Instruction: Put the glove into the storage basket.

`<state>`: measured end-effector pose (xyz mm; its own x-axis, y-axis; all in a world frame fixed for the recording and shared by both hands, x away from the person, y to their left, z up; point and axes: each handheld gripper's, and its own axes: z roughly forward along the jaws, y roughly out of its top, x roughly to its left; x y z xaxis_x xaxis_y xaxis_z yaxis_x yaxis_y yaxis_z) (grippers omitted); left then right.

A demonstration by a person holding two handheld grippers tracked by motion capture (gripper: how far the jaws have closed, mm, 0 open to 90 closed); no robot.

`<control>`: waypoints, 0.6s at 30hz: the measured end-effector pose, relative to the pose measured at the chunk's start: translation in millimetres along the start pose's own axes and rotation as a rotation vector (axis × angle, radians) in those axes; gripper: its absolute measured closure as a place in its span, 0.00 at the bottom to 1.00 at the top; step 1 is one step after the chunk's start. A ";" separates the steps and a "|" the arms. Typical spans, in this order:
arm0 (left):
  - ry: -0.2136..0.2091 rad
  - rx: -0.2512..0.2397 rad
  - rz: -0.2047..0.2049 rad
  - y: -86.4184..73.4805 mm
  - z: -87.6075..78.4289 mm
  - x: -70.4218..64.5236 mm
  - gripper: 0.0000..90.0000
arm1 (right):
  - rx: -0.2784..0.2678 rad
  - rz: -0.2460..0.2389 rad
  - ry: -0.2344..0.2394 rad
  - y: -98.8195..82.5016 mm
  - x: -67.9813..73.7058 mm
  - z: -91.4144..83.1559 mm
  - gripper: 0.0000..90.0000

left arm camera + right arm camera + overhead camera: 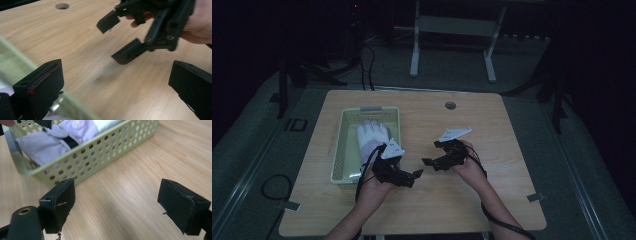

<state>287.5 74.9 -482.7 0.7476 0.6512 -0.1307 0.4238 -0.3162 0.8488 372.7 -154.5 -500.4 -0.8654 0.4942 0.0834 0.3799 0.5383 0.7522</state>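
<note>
Dim room, wooden table [437,210], round hole [450,105] near its far edge. Bare wood between the two tools.

Pale green basket [339,145], perforated walls, on the table's left half. Light plastic by the look of it; likely to slide if nudged.

In the basket: a glove [371,137], white fingers toward the far end, lilac cuff toward the person. In the right gripper view the cloth lies bunched against the near wall, a dark strap across it. Judged soft, limp and very light; it will fold and drape when lifted. The cuff looks the best hold, thickest and nearest, pinched from above over the basket rim.

Left gripper [416,174], held just beside the basket's near right corner, jaws spread wide, nothing between them. Points right, toward the other tool.

Right gripper [428,162], near table centre, jaws also wide apart and empty, aimed left at the basket. The two tips sit near each other, not touching.
</note>
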 end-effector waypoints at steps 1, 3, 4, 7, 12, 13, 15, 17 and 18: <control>-0.036 0.000 0.012 0.1 5.5 -10.9 0.00 | -0.003 0.002 -0.004 -6.4 -2.2 -4.3 0.16; -0.052 0.010 0.031 -0.1 10.4 -18.6 0.00 | -0.003 0.008 -0.006 -11.3 -3.8 -7.5 0.16; -0.067 0.013 0.037 -0.5 12.9 -21.8 0.00 | -0.004 0.014 -0.009 -15.6 -4.9 -10.2 0.16; -0.106 0.011 0.060 -4.0 21.7 -29.5 0.00 | 0.000 0.027 -0.017 -26.3 -8.2 -15.9 0.17; -0.163 0.044 0.088 -14.4 39.6 -40.8 0.00 | 0.019 0.025 -0.028 -45.2 -10.9 -23.4 0.16; -0.165 0.059 0.096 -16.1 43.1 -42.6 0.00 | 0.021 0.025 -0.030 -49.1 -11.1 -24.4 0.16; -0.175 0.067 0.104 -19.7 49.2 -46.7 0.00 | 0.028 0.032 -0.031 -57.0 -11.2 -26.3 0.16; -0.183 0.078 0.108 -22.8 54.7 -50.4 0.00 | 0.028 0.018 -0.039 -65.3 -9.8 -27.9 0.16; -0.193 0.083 0.110 -24.2 57.2 -51.6 0.00 | 0.030 0.015 -0.044 -69.3 -8.9 -29.0 0.15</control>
<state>267.9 9.4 -525.8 0.8724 0.4677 -0.1420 0.3688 -0.4392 0.8192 344.6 -216.0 -534.4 -0.8448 0.5311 0.0653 0.4029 0.5509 0.7308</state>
